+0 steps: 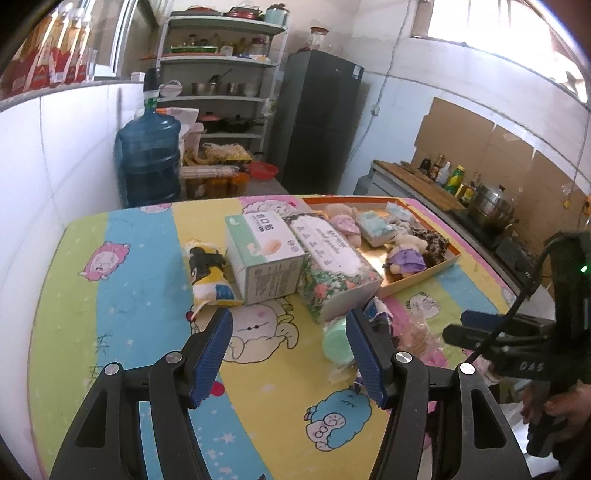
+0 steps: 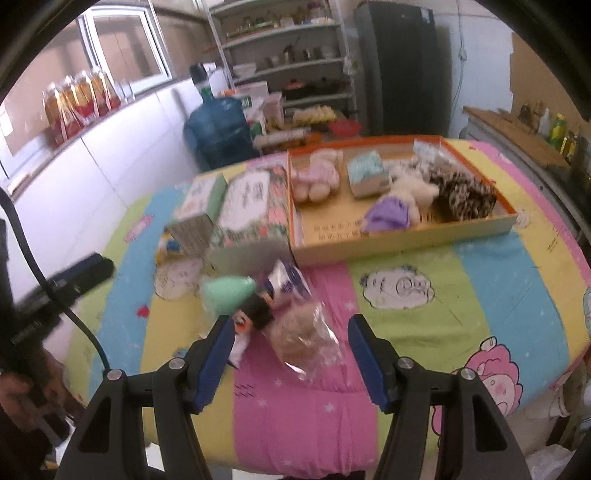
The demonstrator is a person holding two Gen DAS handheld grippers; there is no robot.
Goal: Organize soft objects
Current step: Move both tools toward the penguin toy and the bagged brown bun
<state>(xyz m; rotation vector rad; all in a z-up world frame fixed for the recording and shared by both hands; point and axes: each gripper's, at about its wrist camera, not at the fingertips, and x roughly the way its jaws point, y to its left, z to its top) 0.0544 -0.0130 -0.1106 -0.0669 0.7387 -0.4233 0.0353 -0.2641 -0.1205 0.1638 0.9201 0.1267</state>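
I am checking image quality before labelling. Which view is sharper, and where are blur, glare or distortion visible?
Left wrist view: sharper, print on the white box is almost readable; window at top right is blown out; fisheye bends the table edge. Right wrist view: blurred all over, the floral box and green soft item are smeared; dark vignette in the corners.

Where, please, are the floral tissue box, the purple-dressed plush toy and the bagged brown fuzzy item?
floral tissue box [image 1: 334, 254]: left wrist view, on its white top label.
purple-dressed plush toy [image 2: 389, 214]: right wrist view, on its purple dress.
bagged brown fuzzy item [image 2: 304, 338]: right wrist view, on the brown fluff inside the clear bag.
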